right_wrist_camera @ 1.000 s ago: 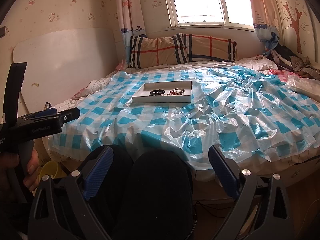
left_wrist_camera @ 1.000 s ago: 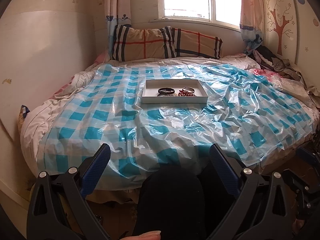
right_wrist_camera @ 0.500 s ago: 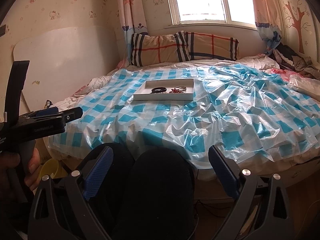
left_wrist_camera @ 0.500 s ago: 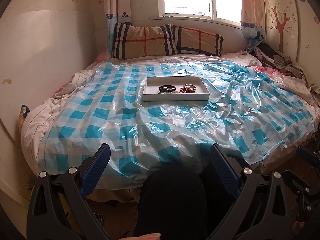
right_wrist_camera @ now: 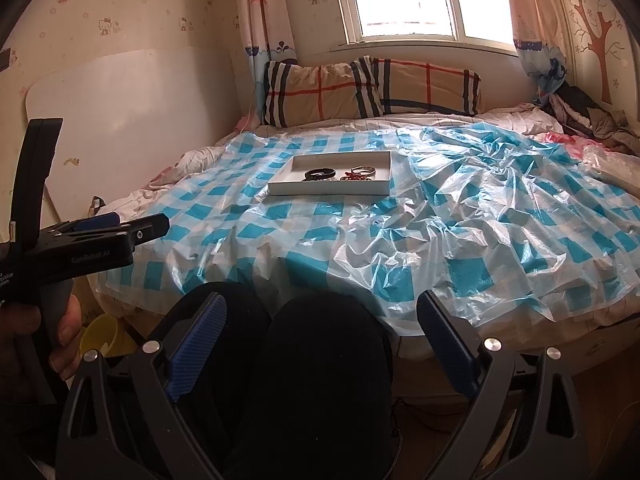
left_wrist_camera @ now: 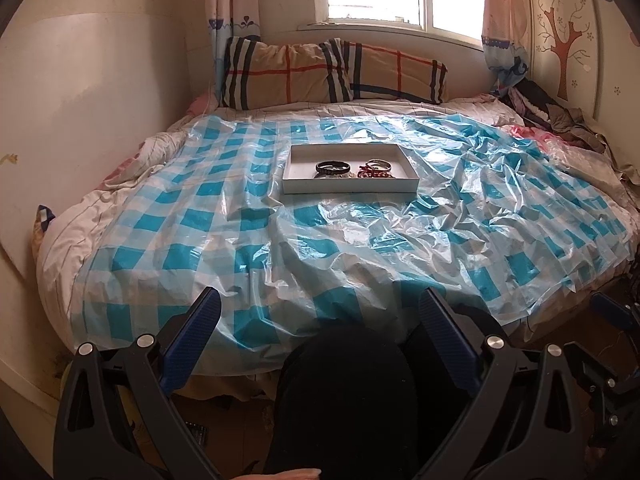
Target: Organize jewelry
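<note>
A shallow white tray (left_wrist_camera: 296, 190) (right_wrist_camera: 280, 189) lies on the bed, far from both grippers. In it lie a black bangle (left_wrist_camera: 332, 167) (right_wrist_camera: 320, 173), a silver bangle (left_wrist_camera: 379, 165) (right_wrist_camera: 363, 170) and a red beaded bracelet (left_wrist_camera: 374, 174) (right_wrist_camera: 352, 178). My left gripper (left_wrist_camera: 320, 316) is open and empty, low over the foot of the bed. My right gripper (right_wrist_camera: 320, 314) is open and empty, also at the foot of the bed. The left gripper's body (right_wrist_camera: 80, 248) shows at the left of the right wrist view.
A blue-and-white checked plastic sheet (left_wrist_camera: 240, 232) (right_wrist_camera: 480, 220) covers the bed, crumpled on the right. Plaid pillows (left_wrist_camera: 332, 72) (right_wrist_camera: 372, 88) lie under the window. Clothes (left_wrist_camera: 552, 112) are piled at the far right. The person's dark knees (left_wrist_camera: 344, 392) (right_wrist_camera: 320, 380) sit between the fingers.
Both views have tilted down and drawn slightly nearer the bed; the tray sits lower in both views. Both grippers stay open.
</note>
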Motion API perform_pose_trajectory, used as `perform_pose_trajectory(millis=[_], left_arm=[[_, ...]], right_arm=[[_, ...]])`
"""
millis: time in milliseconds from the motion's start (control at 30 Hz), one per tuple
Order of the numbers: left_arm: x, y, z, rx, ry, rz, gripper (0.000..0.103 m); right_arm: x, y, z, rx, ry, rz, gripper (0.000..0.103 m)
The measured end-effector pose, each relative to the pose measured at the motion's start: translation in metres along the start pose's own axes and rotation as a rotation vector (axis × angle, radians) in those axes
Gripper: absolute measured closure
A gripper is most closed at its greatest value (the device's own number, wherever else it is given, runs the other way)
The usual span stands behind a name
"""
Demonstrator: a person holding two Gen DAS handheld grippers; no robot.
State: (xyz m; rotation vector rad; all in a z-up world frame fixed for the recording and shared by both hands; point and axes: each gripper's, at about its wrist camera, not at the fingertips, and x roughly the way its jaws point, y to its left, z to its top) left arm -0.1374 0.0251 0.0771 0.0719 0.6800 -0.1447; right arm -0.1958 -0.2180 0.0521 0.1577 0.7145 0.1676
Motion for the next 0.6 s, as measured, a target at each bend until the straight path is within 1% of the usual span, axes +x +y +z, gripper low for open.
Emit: perform_pose_trajectory(millis=[67, 100, 133, 167, 300, 400, 467, 600], left_arm=[[0.010, 0.005, 0.002, -0.051, 0.041, -0.076, 0.008], [0.014, 0.008, 0.004, -0.080, 0.049, -0.113, 0.008], [0.016, 0.009, 0.005, -0.100, 0.040, -0.132, 0.008], [0.017, 0.009, 0.006, -0.101, 0.022, -0.134, 0.008], [0.026, -0.002, 0.019, -0.069, 0.010, -0.109, 0.008], [0.041, -0.008, 0.025, -0.064, 0.031, -0.096, 0.008], [0.051, -0.013, 0.024, -0.044, 0.050, -0.068, 0.008], [0.060, -0.021, 0.012, -0.014, 0.064, -0.050, 0.008]], right_arm=[[0.002, -0.001, 0.001, -0.002, -0.006, -0.005, 0.011], [0.003, -0.003, 0.004, -0.001, -0.010, -0.008, 0.011], [0.005, -0.005, 0.006, 0.007, -0.017, -0.009, 0.011], [0.007, -0.008, 0.010, 0.015, -0.021, -0.007, 0.011], [0.012, -0.012, 0.025, 0.006, -0.048, -0.019, 0.011], [0.014, -0.014, 0.033, -0.003, -0.063, -0.043, 0.010], [0.015, -0.017, 0.035, -0.008, -0.070, -0.065, 0.009], [0.018, -0.023, 0.036, -0.001, -0.065, -0.092, 0.008]])
